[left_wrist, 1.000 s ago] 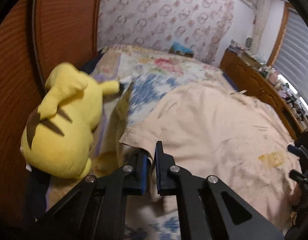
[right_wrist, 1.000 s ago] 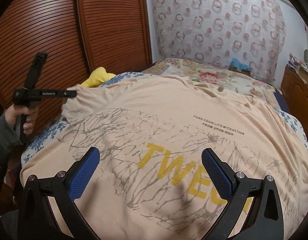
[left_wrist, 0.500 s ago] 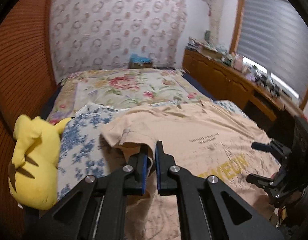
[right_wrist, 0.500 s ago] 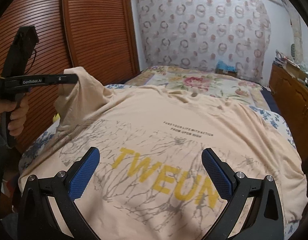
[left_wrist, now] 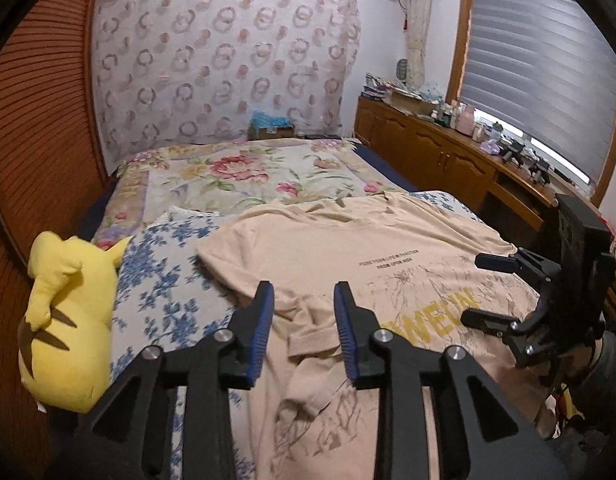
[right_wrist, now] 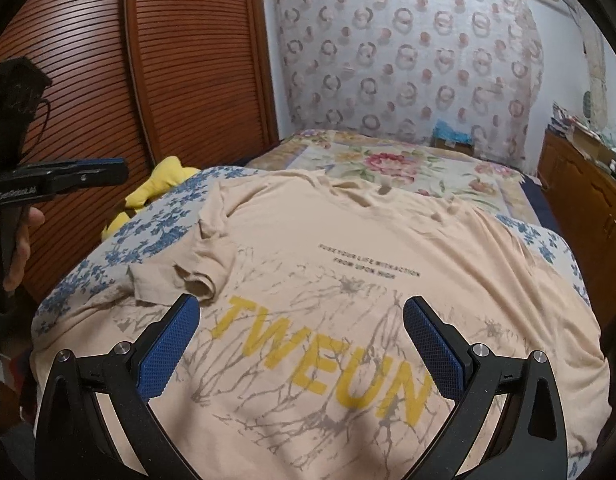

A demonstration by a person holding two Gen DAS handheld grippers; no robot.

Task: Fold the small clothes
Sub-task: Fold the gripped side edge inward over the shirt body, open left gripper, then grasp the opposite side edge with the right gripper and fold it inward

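Observation:
A beige T-shirt (right_wrist: pixel 347 248) with yellow letters lies spread face up on the bed; it also shows in the left wrist view (left_wrist: pixel 347 248). Its left sleeve (right_wrist: pixel 176 280) is folded inward onto the chest and lies crumpled. My left gripper (left_wrist: pixel 304 300) is open and empty, held just above that folded sleeve (left_wrist: pixel 311 344); it also shows at the left edge of the right wrist view (right_wrist: pixel 108 174). My right gripper (right_wrist: pixel 300 320) is wide open and empty, above the shirt's lower front; it shows in the left wrist view (left_wrist: pixel 473 288) at the right.
A yellow plush toy (left_wrist: pixel 64 320) lies at the bed's left edge by the brown slatted wardrobe (right_wrist: pixel 148 80). A blue-flowered sheet (left_wrist: pixel 164 288) and a floral quilt (left_wrist: pixel 248 176) cover the bed. A wooden sideboard (left_wrist: pixel 447 156) with clutter runs along the right.
My left gripper carried the sleeve up and inward over the shirt, then opened and let it drop onto the chest. The right gripper stayed open over the hem.

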